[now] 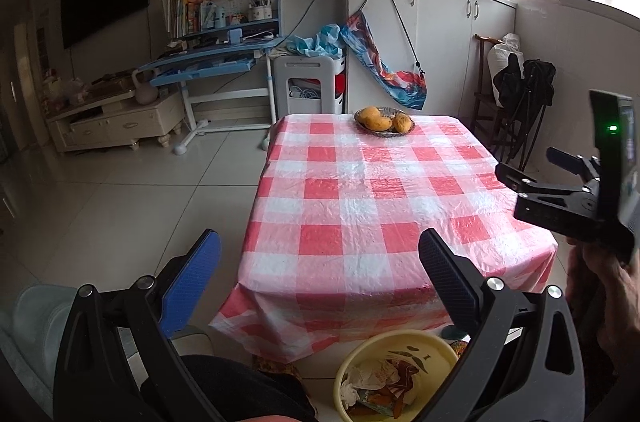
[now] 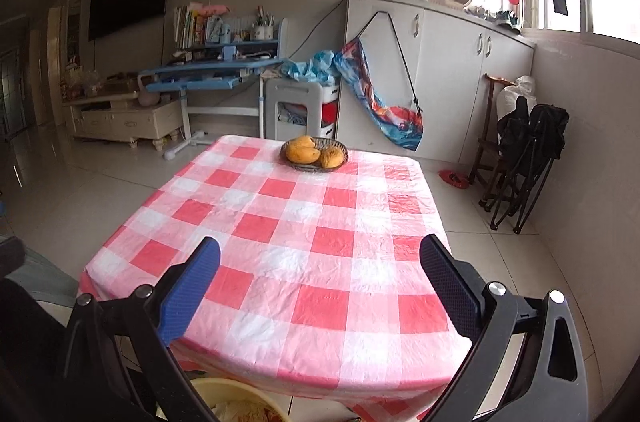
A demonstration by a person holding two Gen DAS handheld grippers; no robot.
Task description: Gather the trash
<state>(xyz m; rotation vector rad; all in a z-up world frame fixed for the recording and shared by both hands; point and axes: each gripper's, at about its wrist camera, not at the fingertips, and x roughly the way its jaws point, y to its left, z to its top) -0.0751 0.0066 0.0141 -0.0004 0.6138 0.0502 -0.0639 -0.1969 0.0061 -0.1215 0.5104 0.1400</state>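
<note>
The left wrist view looks from off the near left corner of the table point(image 1: 360, 182), low and tilted down enough to take in the yellow basin point(image 1: 396, 374) of scraps on the floor below its fingers, with the right gripper point(image 1: 568, 198) entering at its right edge. The right wrist view sits a little higher and closer, above the table's near edge, facing straight along the checked tablecloth point(image 2: 296, 254). Both face the far wall and share the cloth, the basket of mangoes point(image 1: 384, 120) point(image 2: 314, 152), the blue desk point(image 1: 212, 62) point(image 2: 212, 74) and the white cabinets point(image 1: 440, 34) point(image 2: 452, 62).
</note>
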